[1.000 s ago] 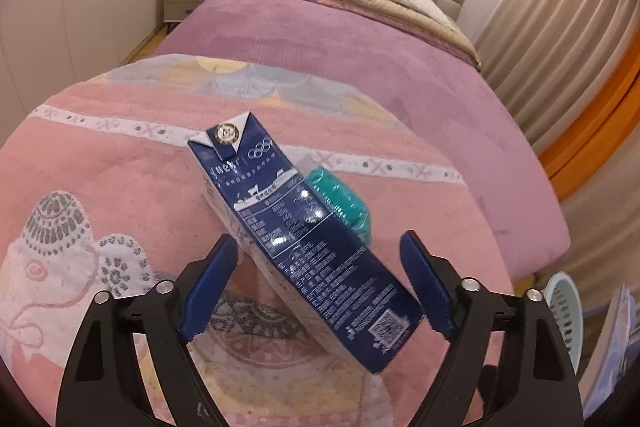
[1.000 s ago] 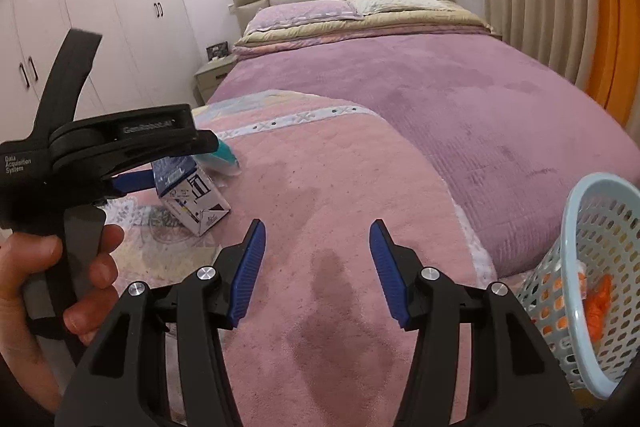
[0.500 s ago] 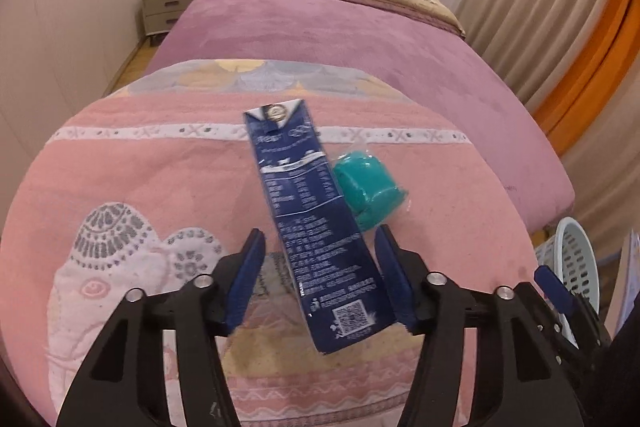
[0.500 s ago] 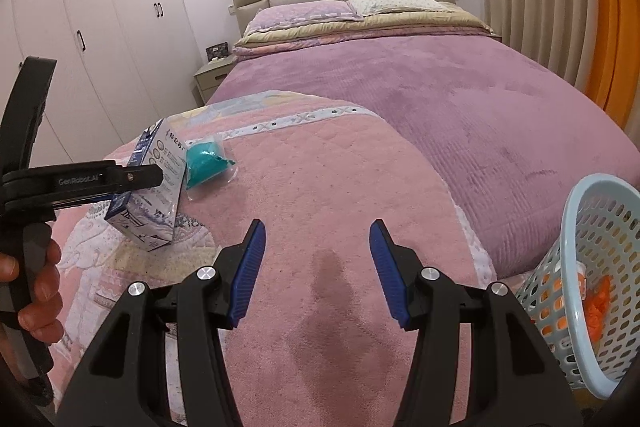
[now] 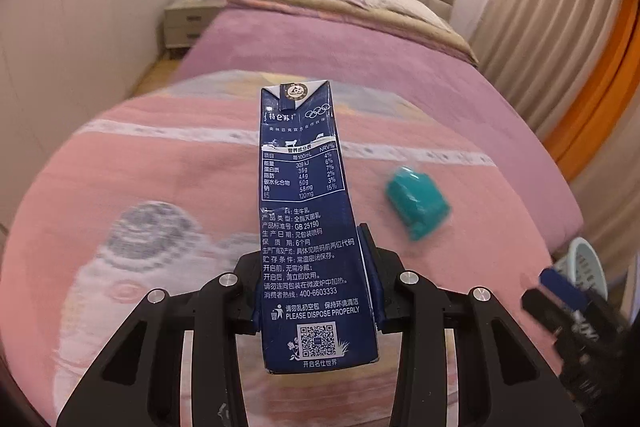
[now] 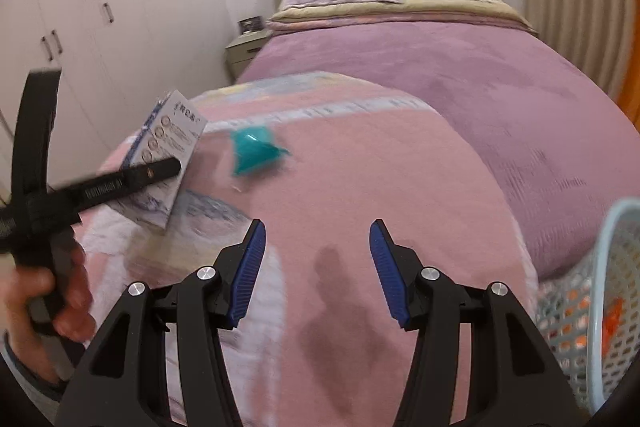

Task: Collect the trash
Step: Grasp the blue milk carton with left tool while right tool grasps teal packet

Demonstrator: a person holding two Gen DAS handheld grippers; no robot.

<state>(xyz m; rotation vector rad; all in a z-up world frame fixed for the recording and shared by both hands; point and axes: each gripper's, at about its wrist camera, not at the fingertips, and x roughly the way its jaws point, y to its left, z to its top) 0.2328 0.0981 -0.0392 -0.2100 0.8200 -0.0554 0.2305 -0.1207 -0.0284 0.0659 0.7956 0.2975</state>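
Note:
A dark blue milk carton (image 5: 304, 207) stands lengthwise between the jaws of my left gripper (image 5: 310, 241), which are closing, and the pads press its sides. In the right wrist view the same carton (image 6: 172, 135) hangs tilted above the pink quilt in the left gripper (image 6: 120, 183), held by a person's hand (image 6: 60, 299). A teal wrapped packet (image 5: 416, 201) lies on the quilt to the carton's right, also seen as the teal packet (image 6: 254, 151). My right gripper (image 6: 316, 239) is open over the quilt with nothing between its fingers.
A light blue mesh basket (image 6: 616, 267) with orange scraps inside stands off the bed's right edge, seen too as the basket (image 5: 588, 267). The purple blanket (image 6: 460, 87), pillows, a nightstand (image 5: 188, 19), wardrobe doors on the left and curtains on the right surround the bed.
The left jaws have come together onto the carton, which has swung from lying askew to pointing straight along the fingers and is off the quilt. The right gripper shifted slightly, its jaws unchanged.

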